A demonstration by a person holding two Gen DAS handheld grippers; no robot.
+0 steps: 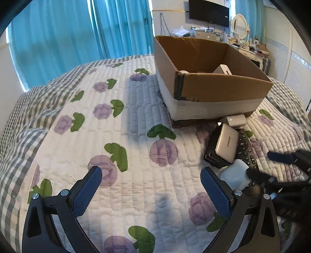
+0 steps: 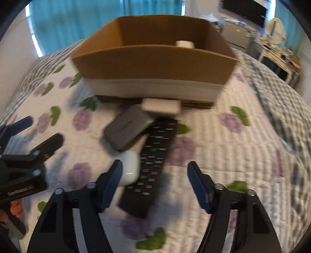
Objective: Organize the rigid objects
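A cardboard box (image 1: 223, 88) (image 2: 155, 60) stands on the quilted bed, with a white item (image 2: 184, 44) inside. In front of it lies a pile: a black remote (image 2: 153, 163) (image 1: 246, 149), a grey charger (image 2: 128, 129) (image 1: 226, 144), a white adapter (image 2: 161, 106) (image 1: 236, 120) and a white case (image 2: 130, 171) (image 1: 235, 175). My right gripper (image 2: 154, 171) is open, its fingers either side of the remote's near end. My left gripper (image 1: 151, 177) is open and empty over the quilt, left of the pile.
The quilt (image 1: 116, 136) has purple flower prints and a checked border. Blue curtains (image 1: 77, 29) hang behind. A TV (image 1: 209, 12) and a cluttered dresser (image 1: 250, 48) stand at the far right.
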